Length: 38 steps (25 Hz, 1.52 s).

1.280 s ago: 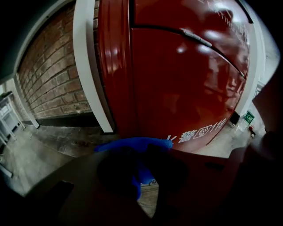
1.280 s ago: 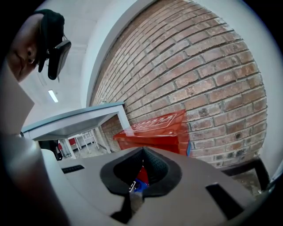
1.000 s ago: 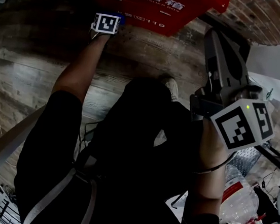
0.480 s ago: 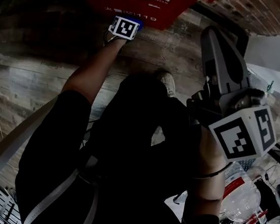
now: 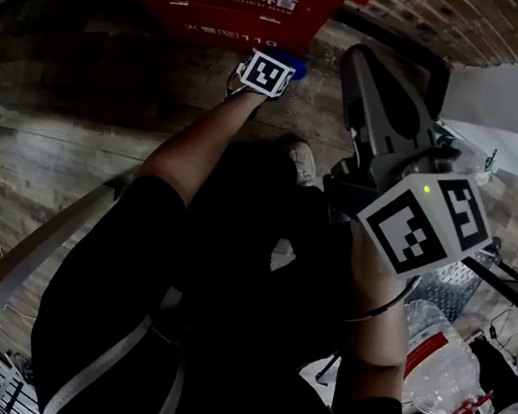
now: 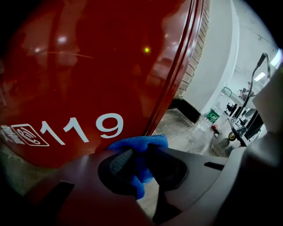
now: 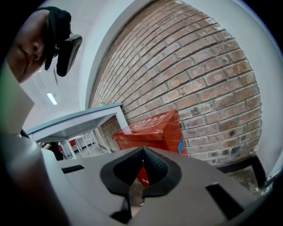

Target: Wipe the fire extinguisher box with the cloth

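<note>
- The fire extinguisher box (image 6: pixel 88 66) is cut off by the top and left edges, straight ahead of the left gripper (image 6: pixel 139 155).
- The cloth (image 6: pixel 140 145) is largely swallowed between that gripper's closed jaws; only a blue fold is seen above them.
- In the head view, those jaws are hidden behind the marker cube (image 5: pixel 264 72).
- Beyond the right gripper (image 7: pixel 142 170), the box's lower front is covered by the jaws, and its lid print is too small to be read.

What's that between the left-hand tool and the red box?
A blue cloth, pinched by the left gripper, lies against the red box near its lower edge; the left gripper view shows it.
</note>
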Motion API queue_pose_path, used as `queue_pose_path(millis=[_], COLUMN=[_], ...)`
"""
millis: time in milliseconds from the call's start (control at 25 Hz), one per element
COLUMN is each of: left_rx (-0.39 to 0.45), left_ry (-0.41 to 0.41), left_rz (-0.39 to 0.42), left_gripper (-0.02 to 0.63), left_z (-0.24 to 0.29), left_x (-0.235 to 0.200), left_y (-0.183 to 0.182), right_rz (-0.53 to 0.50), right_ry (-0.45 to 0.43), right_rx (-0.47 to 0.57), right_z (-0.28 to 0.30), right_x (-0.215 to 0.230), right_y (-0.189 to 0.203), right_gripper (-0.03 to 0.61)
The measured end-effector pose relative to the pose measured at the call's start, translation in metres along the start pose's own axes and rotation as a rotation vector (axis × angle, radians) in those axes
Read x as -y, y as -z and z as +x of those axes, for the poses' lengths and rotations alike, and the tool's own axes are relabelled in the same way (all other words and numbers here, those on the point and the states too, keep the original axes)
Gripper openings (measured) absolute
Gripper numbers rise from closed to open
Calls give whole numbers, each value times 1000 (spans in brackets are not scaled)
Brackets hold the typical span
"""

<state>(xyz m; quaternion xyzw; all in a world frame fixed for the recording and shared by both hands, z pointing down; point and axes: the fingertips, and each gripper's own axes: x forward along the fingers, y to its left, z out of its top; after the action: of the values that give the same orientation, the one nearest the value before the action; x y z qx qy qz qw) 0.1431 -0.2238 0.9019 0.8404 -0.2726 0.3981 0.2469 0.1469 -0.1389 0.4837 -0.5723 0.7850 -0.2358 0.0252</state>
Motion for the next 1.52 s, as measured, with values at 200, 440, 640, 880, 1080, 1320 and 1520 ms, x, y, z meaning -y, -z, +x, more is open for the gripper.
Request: queue_pose_path(millis=[200, 440, 640, 880, 1080, 1320, 1520], left_rx=[149, 218, 250, 288, 340, 346, 376], left_ry=[50, -12, -42, -18, 12, -12, -51], left_rz=[-72, -262, -307, -239, -201, -148, -94], left_gripper=[71, 71, 71, 71, 71, 71, 71], left_z=[-36, -161, -305, -492, -634, -752, -812], left_x=[6, -8, 14, 72, 128, 171, 206], left_y=[-22, -19, -28, -69, -109, -147, -181], right_rz=[6, -49, 202, 162, 150, 95, 52], right_ry=[-67, -23, 49, 22, 22, 40, 50], right_rx=[-62, -152, -325, -327, -301, -227, -149], right_z=[34, 67, 23, -66, -135, -187, -227], right_x=[-2, 9, -21, -136, -209, -260, -275], right_y=[13, 54, 82, -10, -103, -204, -261], right_gripper=[15, 15, 15, 15, 15, 15, 15])
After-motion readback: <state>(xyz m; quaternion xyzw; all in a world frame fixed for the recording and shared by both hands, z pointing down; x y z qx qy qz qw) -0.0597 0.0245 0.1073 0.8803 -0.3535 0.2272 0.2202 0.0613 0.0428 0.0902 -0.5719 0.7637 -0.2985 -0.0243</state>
